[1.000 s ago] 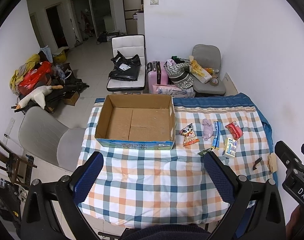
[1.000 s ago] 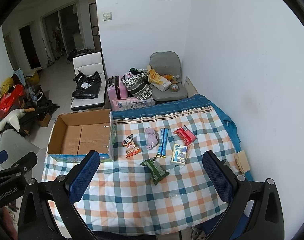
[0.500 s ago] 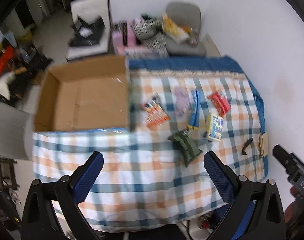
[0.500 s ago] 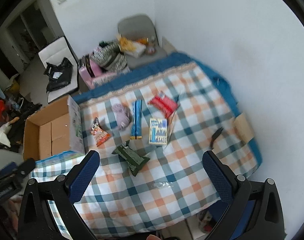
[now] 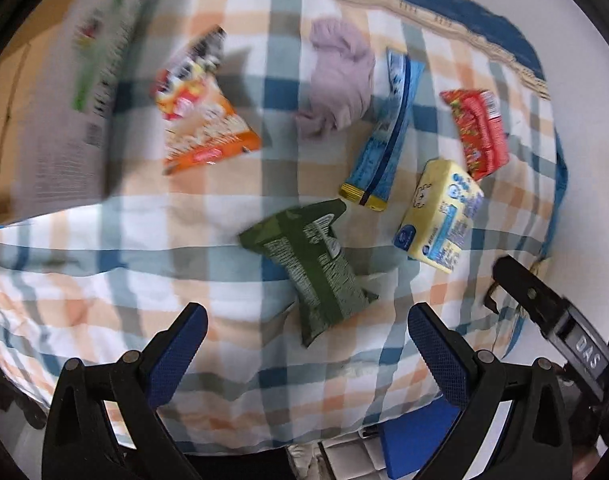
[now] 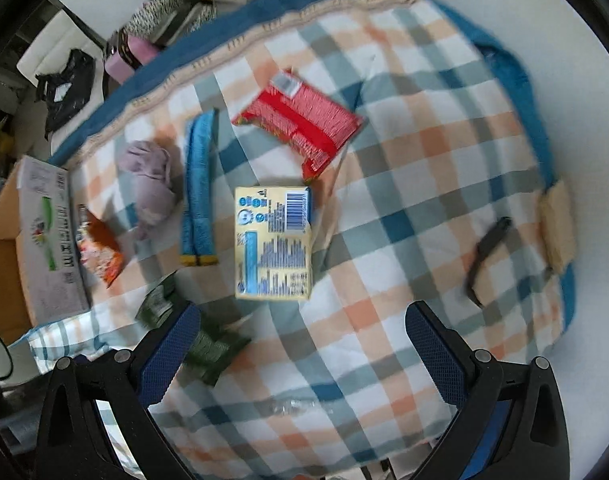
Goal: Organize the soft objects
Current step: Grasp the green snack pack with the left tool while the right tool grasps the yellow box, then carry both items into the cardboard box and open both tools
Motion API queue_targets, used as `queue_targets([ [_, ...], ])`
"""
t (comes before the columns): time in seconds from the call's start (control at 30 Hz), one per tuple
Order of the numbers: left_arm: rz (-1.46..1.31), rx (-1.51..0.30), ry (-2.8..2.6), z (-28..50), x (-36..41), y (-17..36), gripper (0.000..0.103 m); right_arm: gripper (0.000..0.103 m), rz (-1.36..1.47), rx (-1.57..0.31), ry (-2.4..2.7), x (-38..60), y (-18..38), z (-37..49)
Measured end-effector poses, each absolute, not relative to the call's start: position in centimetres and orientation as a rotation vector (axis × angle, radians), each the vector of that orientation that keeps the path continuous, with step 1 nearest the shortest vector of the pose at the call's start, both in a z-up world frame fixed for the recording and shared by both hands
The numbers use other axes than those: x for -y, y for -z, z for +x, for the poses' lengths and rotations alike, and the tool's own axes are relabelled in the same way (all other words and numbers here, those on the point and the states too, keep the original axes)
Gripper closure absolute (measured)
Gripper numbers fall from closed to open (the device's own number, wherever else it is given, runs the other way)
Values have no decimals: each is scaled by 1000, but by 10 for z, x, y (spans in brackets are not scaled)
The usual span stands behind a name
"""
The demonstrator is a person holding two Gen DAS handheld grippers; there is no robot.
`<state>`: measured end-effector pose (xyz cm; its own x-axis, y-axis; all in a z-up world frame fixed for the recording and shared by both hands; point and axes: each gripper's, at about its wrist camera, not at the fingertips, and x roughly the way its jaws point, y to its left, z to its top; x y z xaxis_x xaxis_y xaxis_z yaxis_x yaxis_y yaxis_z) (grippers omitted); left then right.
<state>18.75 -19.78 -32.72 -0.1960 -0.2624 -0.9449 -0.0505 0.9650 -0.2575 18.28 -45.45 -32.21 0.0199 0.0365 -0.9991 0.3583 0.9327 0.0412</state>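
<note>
Soft packs lie on a checked tablecloth (image 5: 144, 264). My left gripper (image 5: 306, 344) is open and empty, hovering just in front of a dark green pouch (image 5: 308, 260). Beyond it lie an orange snack bag (image 5: 200, 108), a crumpled lilac cloth (image 5: 340, 76), a blue packet (image 5: 388, 132), a yellow tissue pack (image 5: 440, 216) and a red packet (image 5: 478, 132). My right gripper (image 6: 300, 344) is open and empty, in front of the yellow tissue pack (image 6: 272, 240). The red packet (image 6: 300, 124), blue packet (image 6: 198, 184), lilac cloth (image 6: 148, 180) and green pouch (image 6: 196, 336) show around it.
An open cardboard box (image 5: 60, 92) stands at the table's left, also in the right wrist view (image 6: 40, 240). A black clip (image 6: 486, 252) and a tan card (image 6: 556, 228) lie near the right edge by the white wall. Bags and chairs stand beyond the far edge.
Both grippers have dropped down and forward toward the table, so the packs now look much larger. Both stay open; nothing has been picked up.
</note>
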Motion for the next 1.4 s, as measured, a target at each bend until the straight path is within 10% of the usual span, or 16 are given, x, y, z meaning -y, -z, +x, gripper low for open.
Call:
queue_targets([
  [0.33, -177, -1851, 169, 186, 220, 389, 18, 0, 408, -1674, 188, 453, 397, 208],
  [0.5, -224, -1876, 182, 178, 221, 405, 60, 8, 436, -1707, 179, 446, 418, 214],
  [0.6, -209, -1848, 185, 173, 222, 401, 64, 35, 454, -1756, 175, 438, 431, 213],
  [1.4, -138, -1392, 84, 156, 59, 206, 71, 37, 328, -1505, -206, 256, 262, 146],
])
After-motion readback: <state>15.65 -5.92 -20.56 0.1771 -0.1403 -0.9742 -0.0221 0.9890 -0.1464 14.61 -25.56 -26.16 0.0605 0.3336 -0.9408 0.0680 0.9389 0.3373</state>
